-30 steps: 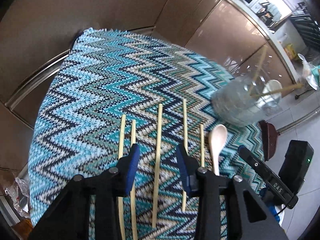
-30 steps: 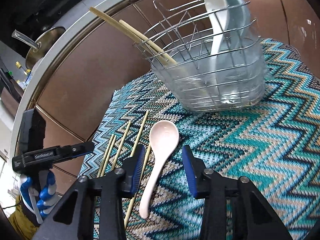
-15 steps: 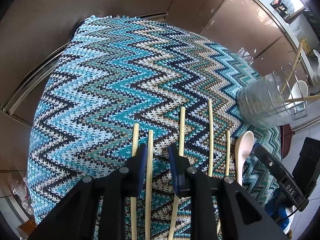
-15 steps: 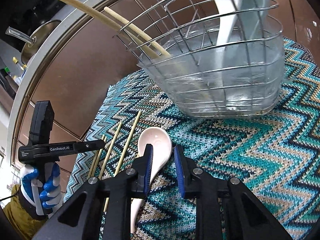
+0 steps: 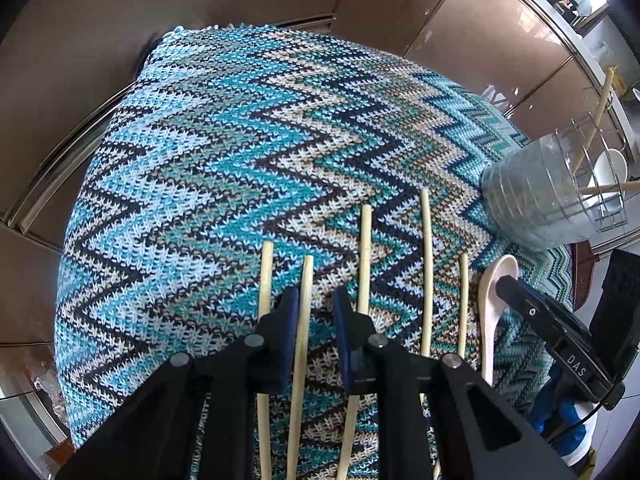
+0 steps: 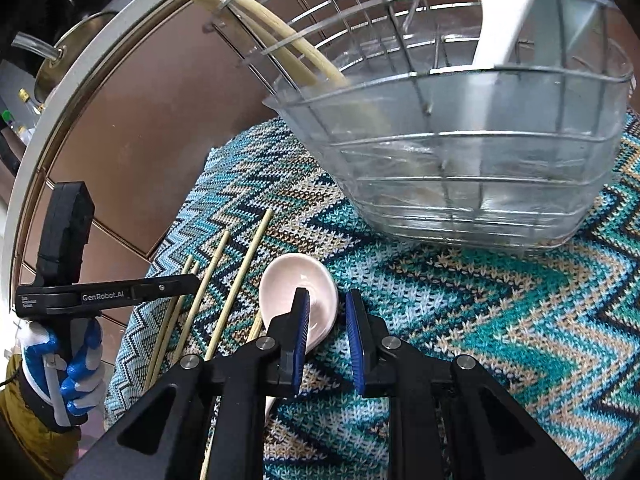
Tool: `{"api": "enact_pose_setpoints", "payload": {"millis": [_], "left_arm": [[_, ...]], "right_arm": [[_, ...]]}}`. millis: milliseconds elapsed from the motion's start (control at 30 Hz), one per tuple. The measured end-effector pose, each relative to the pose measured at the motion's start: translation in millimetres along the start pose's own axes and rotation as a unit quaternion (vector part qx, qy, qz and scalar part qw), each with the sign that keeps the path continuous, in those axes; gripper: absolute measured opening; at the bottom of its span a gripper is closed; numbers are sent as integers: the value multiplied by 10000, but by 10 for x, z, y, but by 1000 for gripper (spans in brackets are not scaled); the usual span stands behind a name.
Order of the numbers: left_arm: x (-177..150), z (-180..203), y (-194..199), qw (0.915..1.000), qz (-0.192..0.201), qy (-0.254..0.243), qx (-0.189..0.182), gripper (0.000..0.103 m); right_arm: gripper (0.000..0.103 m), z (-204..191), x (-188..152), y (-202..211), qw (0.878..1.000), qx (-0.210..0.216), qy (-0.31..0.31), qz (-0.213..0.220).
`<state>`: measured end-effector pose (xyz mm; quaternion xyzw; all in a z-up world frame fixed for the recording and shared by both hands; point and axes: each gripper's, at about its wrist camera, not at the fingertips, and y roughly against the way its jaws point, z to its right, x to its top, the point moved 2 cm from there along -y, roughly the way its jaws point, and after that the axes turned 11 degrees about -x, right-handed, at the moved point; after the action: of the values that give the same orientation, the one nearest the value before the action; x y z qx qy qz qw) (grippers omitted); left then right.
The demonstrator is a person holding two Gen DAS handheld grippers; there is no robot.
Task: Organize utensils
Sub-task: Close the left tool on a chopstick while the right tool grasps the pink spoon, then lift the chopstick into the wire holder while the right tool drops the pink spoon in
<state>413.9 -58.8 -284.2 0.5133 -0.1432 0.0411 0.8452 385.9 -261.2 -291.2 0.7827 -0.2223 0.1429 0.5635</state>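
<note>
Both pairs of my fingers are down on the zigzag cloth, each narrowed around a utensil.

My left fingers [image 5: 316, 300] have just been closing and now stand narrow, with one chopstick [image 5: 303, 320] running between them; I cannot tell whether the pads press on it yet. A second chopstick [image 5: 265, 276] lies just outside the left pad and another chopstick [image 5: 364, 256] just outside the right one, all flat on the zigzag cloth [image 5: 208, 152]. My right fingers [image 6: 326, 304] have also been closing and sit narrow over the pink spoon [image 6: 296, 280], its bowl partly between the pads, the left pad lying over it; a firm grip is not clear. The wire basket [image 6: 460, 160] stands on the cloth just beyond the spoon.
</note>
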Motion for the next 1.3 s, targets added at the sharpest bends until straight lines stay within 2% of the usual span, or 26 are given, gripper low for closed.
{"api": "enact_pose_setpoints", "payload": {"millis": [133,233,433,867,1300], "left_arm": [[11,5,-15,10000,5,25,49,14],[16,-3,-21,9999,14,46,88,10],[-15,6,46,9997,118,-15,198,6],[-202,265,777,9938,1062,-334,49,5],[-702,363,1586,9820,1835,-432,-86,5]], "right_arm": [[20,-15,31,-27,10000,20,65,16],[7,-9,12,-21,9999,31,146,13],[7,32,-37,159,9996,4,206,171],[6,-8,-331,1096,9938,-200,241,1070],[6,-213,-732,2095,9804,-434,155,1916]]}}
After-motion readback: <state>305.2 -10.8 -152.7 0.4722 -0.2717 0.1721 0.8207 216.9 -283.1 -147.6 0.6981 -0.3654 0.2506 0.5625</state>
